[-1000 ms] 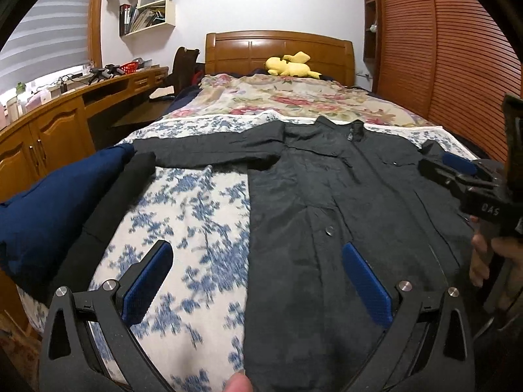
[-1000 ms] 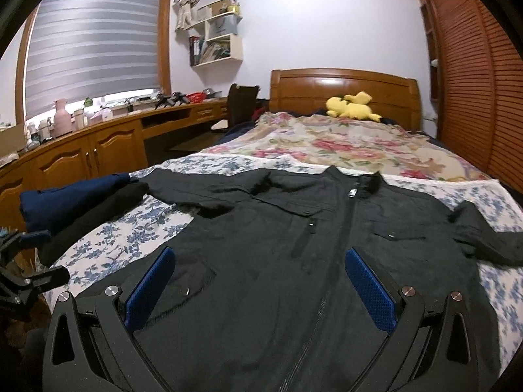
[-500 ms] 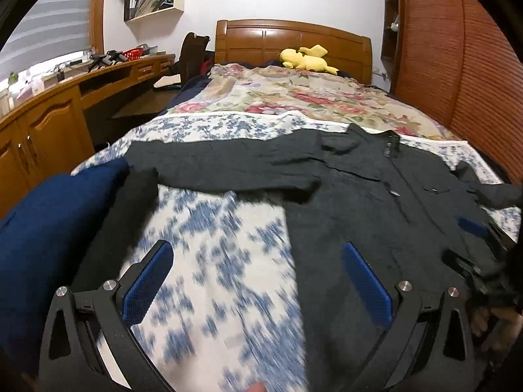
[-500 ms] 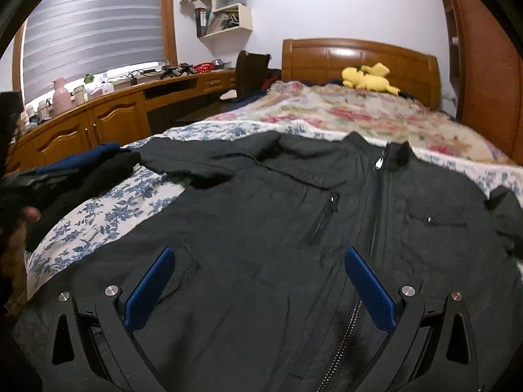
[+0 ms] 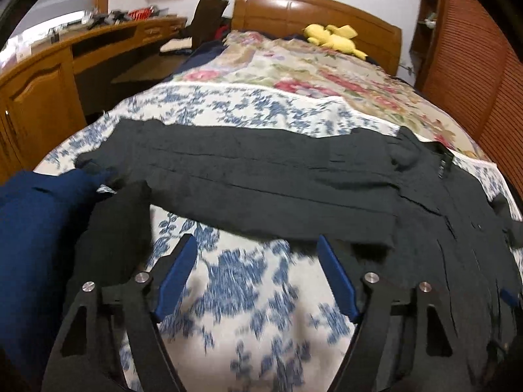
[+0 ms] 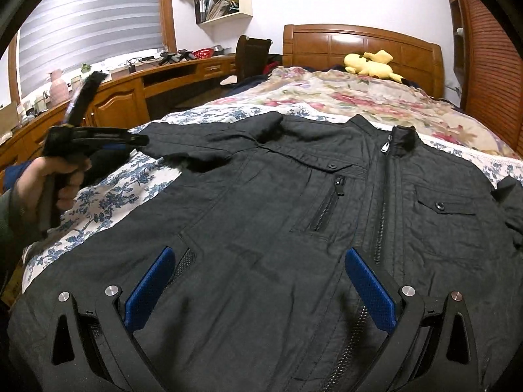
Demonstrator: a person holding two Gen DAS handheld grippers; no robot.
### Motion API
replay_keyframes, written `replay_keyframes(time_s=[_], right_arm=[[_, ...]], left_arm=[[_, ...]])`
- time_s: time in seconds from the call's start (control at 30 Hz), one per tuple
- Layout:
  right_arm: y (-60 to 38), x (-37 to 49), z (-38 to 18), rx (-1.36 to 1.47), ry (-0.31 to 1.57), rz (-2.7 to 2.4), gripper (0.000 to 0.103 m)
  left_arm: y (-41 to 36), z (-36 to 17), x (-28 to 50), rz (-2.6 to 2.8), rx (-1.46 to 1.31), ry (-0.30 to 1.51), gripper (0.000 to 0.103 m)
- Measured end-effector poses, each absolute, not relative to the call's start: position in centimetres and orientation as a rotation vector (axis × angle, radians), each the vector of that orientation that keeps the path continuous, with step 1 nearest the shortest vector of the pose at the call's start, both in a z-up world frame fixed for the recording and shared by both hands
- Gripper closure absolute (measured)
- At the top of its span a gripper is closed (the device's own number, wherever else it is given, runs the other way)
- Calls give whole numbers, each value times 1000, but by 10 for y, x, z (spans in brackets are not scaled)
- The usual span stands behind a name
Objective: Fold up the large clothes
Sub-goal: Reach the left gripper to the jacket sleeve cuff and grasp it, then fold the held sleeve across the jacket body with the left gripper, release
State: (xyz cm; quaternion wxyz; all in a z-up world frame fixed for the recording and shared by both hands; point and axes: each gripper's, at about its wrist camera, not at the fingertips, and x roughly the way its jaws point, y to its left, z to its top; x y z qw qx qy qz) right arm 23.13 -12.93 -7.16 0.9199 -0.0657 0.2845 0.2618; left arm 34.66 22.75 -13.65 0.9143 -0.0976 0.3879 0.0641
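Note:
A black zip jacket [image 6: 294, 202] lies face up and flat on the bed, collar toward the headboard. Its left sleeve [image 5: 248, 183] stretches out sideways across the blue-flowered sheet [image 5: 248, 281]. My left gripper [image 5: 256, 261] is open and empty, low over the sheet just in front of the sleeve's lower edge; it also shows from the side in the right wrist view [image 6: 130, 140]. My right gripper [image 6: 261, 271] is open and empty, close above the jacket's lower front next to the zip.
A dark blue garment [image 5: 36, 228] and a black one [image 5: 111, 228] lie piled at the bed's left edge. A flowered quilt [image 6: 353, 94] and a yellow plush toy [image 6: 372, 63] lie near the headboard. A wooden desk [image 6: 130, 88] runs along the left, louvred doors [image 6: 490, 65] on the right.
My left gripper has swung left and forward from the jacket body to the outstretched sleeve. My right gripper has moved in lower over the jacket front. Both stayed open.

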Motion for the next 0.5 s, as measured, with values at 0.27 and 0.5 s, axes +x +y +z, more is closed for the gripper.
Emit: replay_keyframes(time_s=[0.27, 0.5], right_arm=[[-122, 237, -77, -134, 571, 537, 0], [-121, 237, -80, -129, 570, 539, 0]], left_arm=[[243, -165, 386, 178, -339, 891, 33], [249, -172, 398, 214, -386, 915, 55]])
